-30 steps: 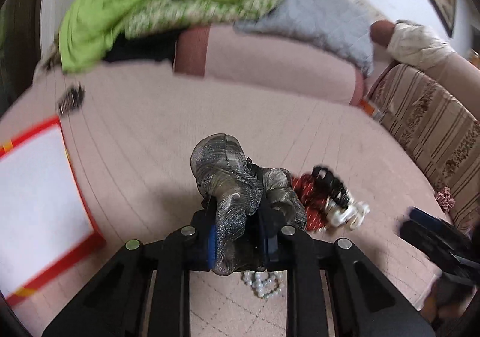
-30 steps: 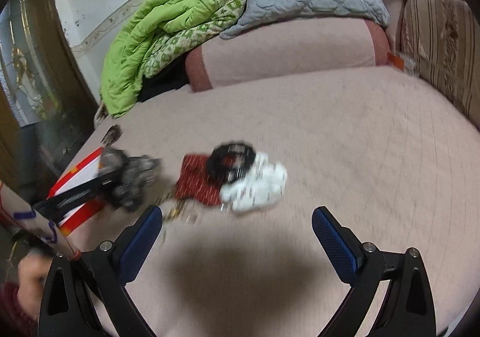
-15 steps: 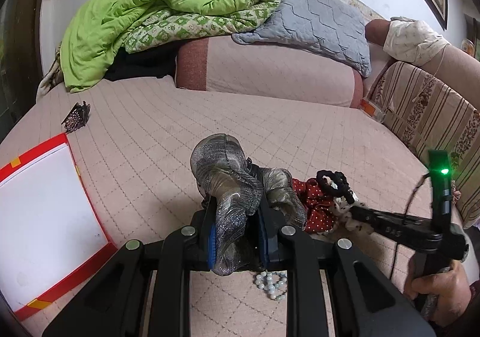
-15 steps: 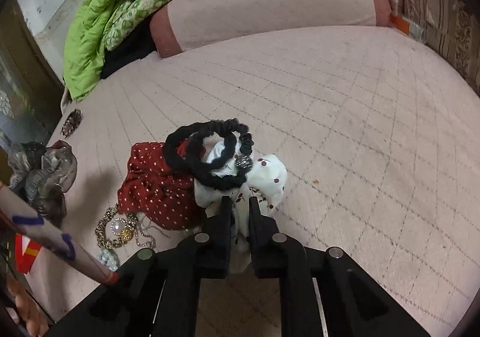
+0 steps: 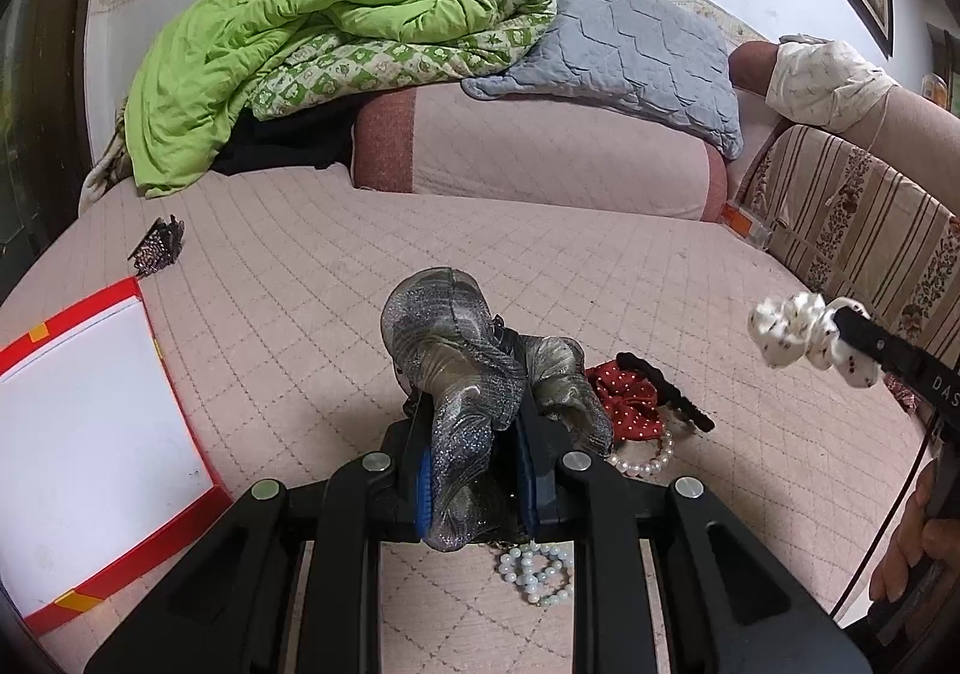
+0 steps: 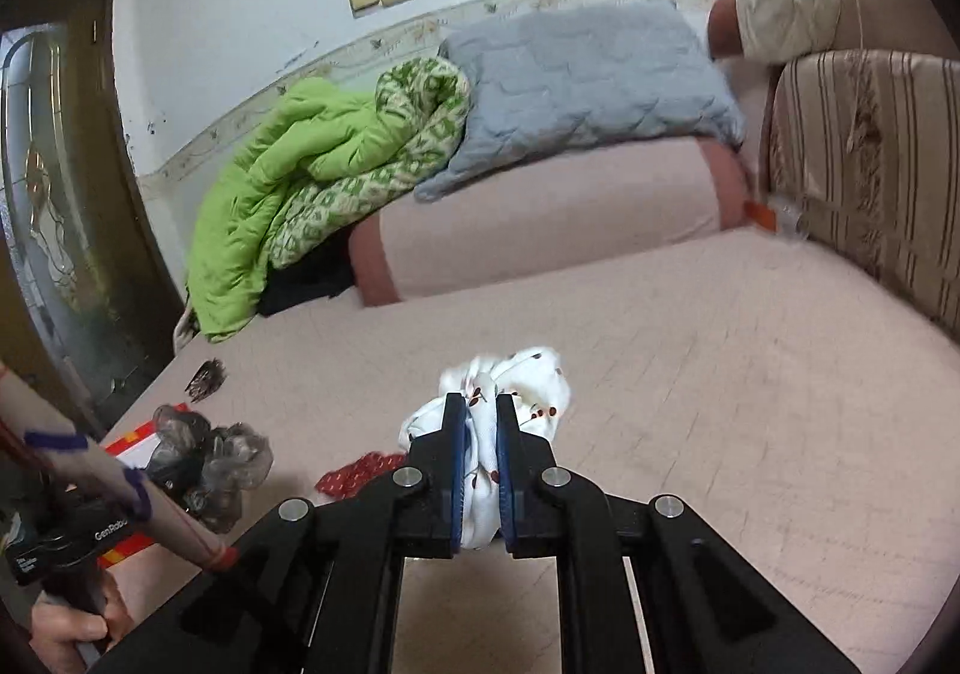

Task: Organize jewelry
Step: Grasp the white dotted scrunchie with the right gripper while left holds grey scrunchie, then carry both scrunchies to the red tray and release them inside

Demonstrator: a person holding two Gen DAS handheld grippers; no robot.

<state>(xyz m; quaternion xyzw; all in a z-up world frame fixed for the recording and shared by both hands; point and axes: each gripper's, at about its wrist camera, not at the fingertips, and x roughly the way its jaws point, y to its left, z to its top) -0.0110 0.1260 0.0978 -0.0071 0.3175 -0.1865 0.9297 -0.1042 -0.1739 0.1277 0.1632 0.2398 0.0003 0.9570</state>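
Observation:
My left gripper (image 5: pixel 474 410) is shut on a silver-grey scrunchie (image 5: pixel 456 332) and holds it above the pink quilted bed. My right gripper (image 6: pixel 481 404) is shut on a white scrunchie with dark red dots (image 6: pixel 510 374), lifted off the bed; it also shows in the left wrist view (image 5: pixel 798 329). On the bed lie a red dotted scrunchie (image 5: pixel 627 398), a black hair tie (image 5: pixel 672 392), a pearl bracelet (image 5: pixel 645 455) and a pale bead bracelet (image 5: pixel 537 572). The silver scrunchie also shows in the right wrist view (image 6: pixel 210 449).
A white tray with a red rim (image 5: pixel 78 434) lies on the bed at the left. A dark hair claw (image 5: pixel 157 245) lies beyond it. A pink bolster (image 5: pixel 540 152), a green quilt (image 5: pixel 312 44) and a grey pillow (image 5: pixel 624 44) line the back. A striped sofa back (image 5: pixel 864 230) stands at the right.
My right gripper came down open, shut on the white dotted scrunchie and lifted it off the pile. My left gripper has kept hold of the silver scrunchie almost in place.

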